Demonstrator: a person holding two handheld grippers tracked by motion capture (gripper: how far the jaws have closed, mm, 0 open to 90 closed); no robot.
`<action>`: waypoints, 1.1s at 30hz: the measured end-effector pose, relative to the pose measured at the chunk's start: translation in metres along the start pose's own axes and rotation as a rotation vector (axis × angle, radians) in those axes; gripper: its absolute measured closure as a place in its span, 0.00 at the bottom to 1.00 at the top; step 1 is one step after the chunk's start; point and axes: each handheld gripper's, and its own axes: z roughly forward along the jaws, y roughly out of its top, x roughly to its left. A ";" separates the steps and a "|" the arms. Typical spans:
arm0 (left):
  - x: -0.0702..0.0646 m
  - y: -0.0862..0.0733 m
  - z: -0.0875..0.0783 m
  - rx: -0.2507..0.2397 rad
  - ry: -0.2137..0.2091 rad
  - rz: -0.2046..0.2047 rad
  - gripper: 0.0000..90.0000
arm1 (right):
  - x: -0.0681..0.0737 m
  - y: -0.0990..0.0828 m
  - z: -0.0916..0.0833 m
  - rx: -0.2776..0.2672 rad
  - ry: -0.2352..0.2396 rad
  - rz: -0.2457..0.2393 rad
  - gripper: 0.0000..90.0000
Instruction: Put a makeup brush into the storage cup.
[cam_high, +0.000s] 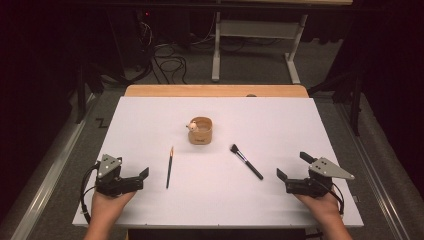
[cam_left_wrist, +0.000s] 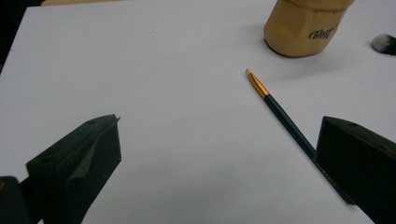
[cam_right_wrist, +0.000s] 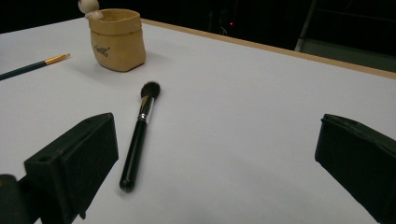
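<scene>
Grippers sat at the near edge of the white table (cam_high: 280, 120), one per hand, both empty. Left gripper (cam_high: 137, 179) rested near the near-left corner, jaws spread wide, nothing between them. Right gripper (cam_high: 295, 165) rested near the near-right corner, jaws likewise spread wide and holding nothing.

Pencil (cam_high: 169, 168) lay flat on the table just right of the left gripper, apart from it, running roughly away from the person, with its gold ferrule and pale tip at the far end. In the left gripper view the pencil (cam_left_wrist: 280, 113) ran diagonally from the middle of the frame down to the right-hand jaw, where its near end passed behind that jaw; whether it touched the jaw could not be told.

Makeup brush (cam_high: 246, 161) lay flat, left of the right gripper and well apart from it, dark bristles pointing toward the far left, handle end toward the near right. In the right gripper view the brush (cam_right_wrist: 137, 140) lay just beside the left-hand jaw, outside the gap's centre, not touching.

Tan paper-like pot (cam_high: 201, 131) stood upright near the table's middle, beyond both pencil and brush, between them. A small pale round-headed item (cam_high: 192, 126) sat at its left rim; the same item (cam_right_wrist: 88, 6) showed at the rim in the right gripper view. Rest of the pot's contents could not be seen.
</scene>
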 end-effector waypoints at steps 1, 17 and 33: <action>0.000 0.000 0.000 0.006 -0.002 0.001 0.01 | 0.000 0.000 0.000 0.000 0.000 0.000 0.00; -0.007 -0.001 0.012 0.087 0.007 0.000 0.01 | -0.001 -0.004 -0.006 -0.014 0.018 -0.021 0.00; -0.005 0.017 0.025 0.294 0.002 -0.018 0.01 | -0.001 -0.003 -0.007 -0.026 0.036 -0.003 0.00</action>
